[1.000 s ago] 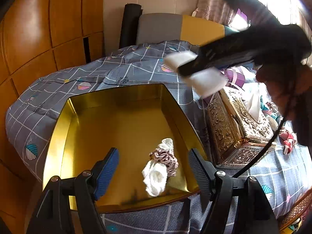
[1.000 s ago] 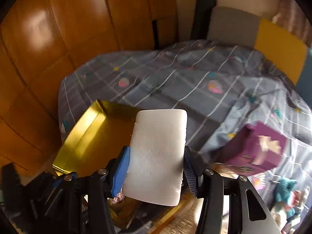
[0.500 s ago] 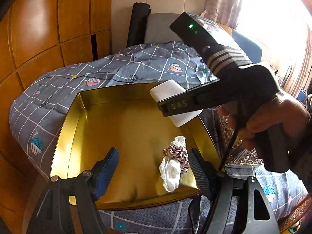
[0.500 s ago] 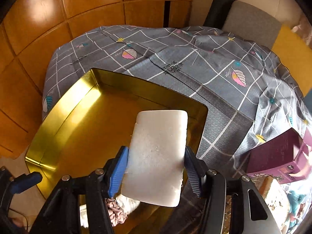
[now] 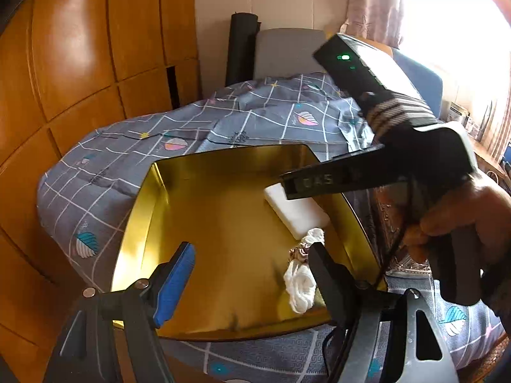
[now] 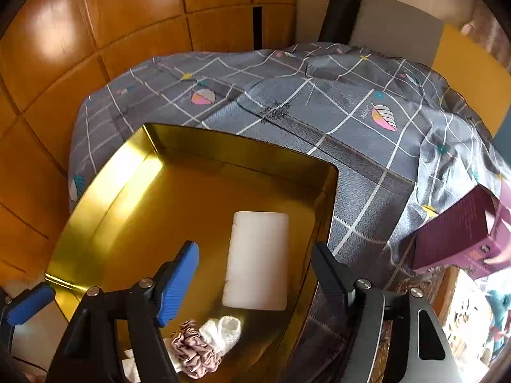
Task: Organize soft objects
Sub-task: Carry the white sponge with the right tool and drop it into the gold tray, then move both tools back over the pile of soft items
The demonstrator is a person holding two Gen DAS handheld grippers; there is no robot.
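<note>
Gold tin [image 6: 105, 191] on the bed now holds the white sponge [image 6: 257, 260], lying flat beside the scrunchie [image 6: 191, 348] and sock [image 6: 223, 330]. My right gripper [image 6: 255, 265] is opening, nothing gripped; my left gripper [image 5: 252, 274] hangs wide and empty. More soft things wait at right.

- The right gripper [image 6: 255, 274] points steeply down, its jaws opening, the pads clear of anything.
- A bare hand [image 5: 460, 220] wraps the right gripper's handle.
- The left gripper [image 5: 252, 274] tilts downward, its blue-padded finger [image 5: 175, 284] and black one spread wide, gripping nothing.
</note>
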